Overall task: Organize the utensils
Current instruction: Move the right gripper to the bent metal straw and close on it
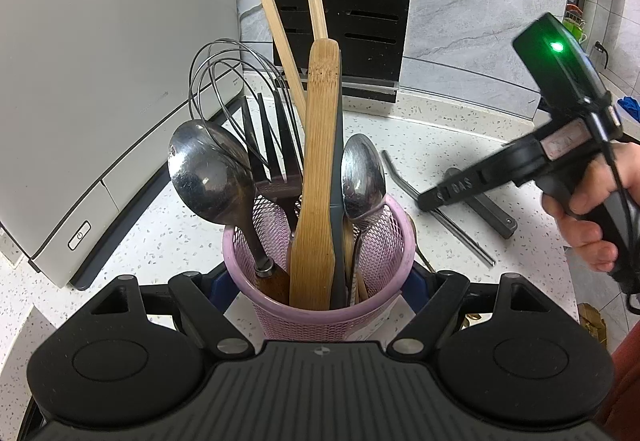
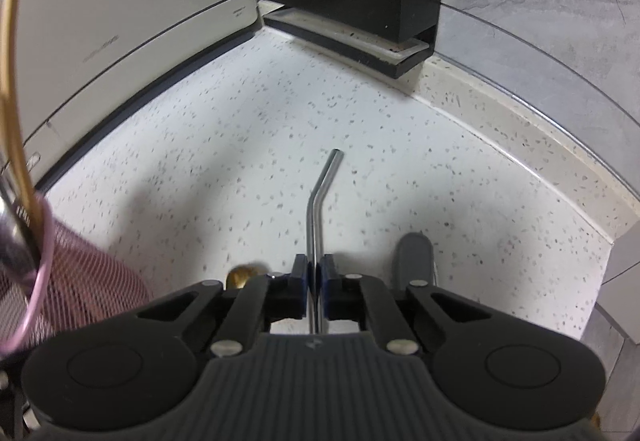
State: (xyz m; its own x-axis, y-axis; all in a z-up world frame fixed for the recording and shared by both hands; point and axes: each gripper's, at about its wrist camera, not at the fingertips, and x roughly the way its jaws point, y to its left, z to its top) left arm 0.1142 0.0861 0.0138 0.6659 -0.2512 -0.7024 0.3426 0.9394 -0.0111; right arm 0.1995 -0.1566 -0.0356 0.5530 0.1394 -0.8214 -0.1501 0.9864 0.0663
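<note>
The right claw [image 2: 315,273] is pinched shut on a bent metal straw [image 2: 320,197] that lies on the speckled tabletop [image 2: 224,145], its angled tip pointing away toward the far wall. The left claw [image 1: 320,281] clasps the pink mesh holder [image 1: 320,305] on both sides, steadying it at the near left, with a ladle [image 1: 208,177], spoon [image 1: 362,177], whisk [image 1: 224,81], bamboo spatula [image 1: 318,169] and chopsticks [image 1: 276,21] standing inside.

The step in hand looks like lifting the straw and dropping it into the holder. The grip sits near the straw's straight end, so the bent end will likely swing; lift straight up first, then tip it upright before carrying it left. Aim for the open gap on the right side of the holder, beside the spoon, to avoid snagging the whisk wires. A grey-handled tool [image 2: 414,257] lies just right of the straw and should stay undisturbed.
</note>
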